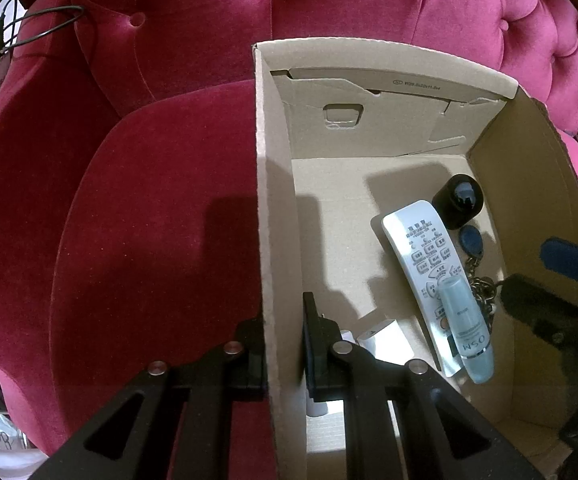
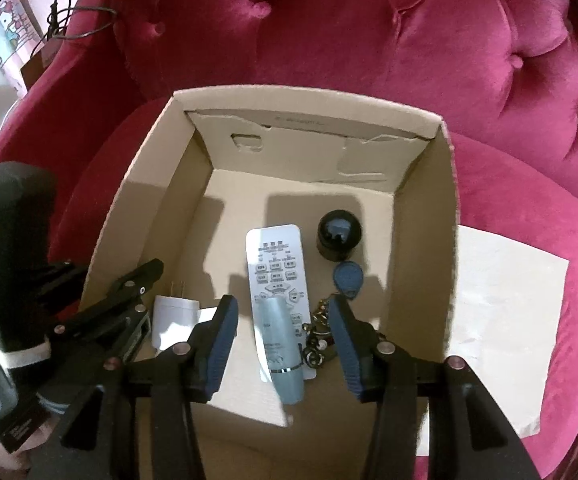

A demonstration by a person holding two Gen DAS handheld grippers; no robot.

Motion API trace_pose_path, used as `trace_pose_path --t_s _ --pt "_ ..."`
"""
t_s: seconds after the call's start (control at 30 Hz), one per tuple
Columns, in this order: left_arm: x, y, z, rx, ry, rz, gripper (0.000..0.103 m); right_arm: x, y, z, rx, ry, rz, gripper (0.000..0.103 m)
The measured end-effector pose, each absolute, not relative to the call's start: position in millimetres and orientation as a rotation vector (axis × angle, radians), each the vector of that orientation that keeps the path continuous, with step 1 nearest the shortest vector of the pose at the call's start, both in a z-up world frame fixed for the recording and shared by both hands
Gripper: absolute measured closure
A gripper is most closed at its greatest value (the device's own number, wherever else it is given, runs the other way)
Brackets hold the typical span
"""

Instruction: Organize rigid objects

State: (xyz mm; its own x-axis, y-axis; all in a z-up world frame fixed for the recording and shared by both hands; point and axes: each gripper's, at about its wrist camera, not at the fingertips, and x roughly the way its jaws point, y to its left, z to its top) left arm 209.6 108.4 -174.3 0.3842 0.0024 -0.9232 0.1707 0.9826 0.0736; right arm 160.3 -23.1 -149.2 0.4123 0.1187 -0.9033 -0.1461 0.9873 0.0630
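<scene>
- The cardboard box (image 2: 421, 216) sits on the red armchair (image 2: 369, 32), its left wall pinched shut by the left hand-held gripper (image 1: 285, 344); let go carelessly, it could slide on the soft cushion.
- The right hand-held gripper (image 2: 285, 340) hangs released above the pale tube (image 2: 283, 344), which lies across the remote (image 2: 275, 276) below it and may roll off.
- The keys (image 2: 345, 276) just right could snag its finger.

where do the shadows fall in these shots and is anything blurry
Left wrist view: hard shadows on the cardboard box floor and seat cushion; right gripper blurred at the edge. Right wrist view: finger shadows on the box floor; corners vignetted, straight edges bowed.
</scene>
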Motion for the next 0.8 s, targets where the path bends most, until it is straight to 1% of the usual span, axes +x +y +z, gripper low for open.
trace_pose_path --t_s 0.5,0.8 --pt "211.1 106.5 -174.6 0.168 1.176 -0.105 0.090 137.4 -66.5 -107.9 -0.005 1.086 0.042 0.050" --pt "211.0 105.2 -174.5 0.180 1.175 -0.098 0.090 115.2 -94.9 -95.6 -0.005 1.077 -0.002 0.049"
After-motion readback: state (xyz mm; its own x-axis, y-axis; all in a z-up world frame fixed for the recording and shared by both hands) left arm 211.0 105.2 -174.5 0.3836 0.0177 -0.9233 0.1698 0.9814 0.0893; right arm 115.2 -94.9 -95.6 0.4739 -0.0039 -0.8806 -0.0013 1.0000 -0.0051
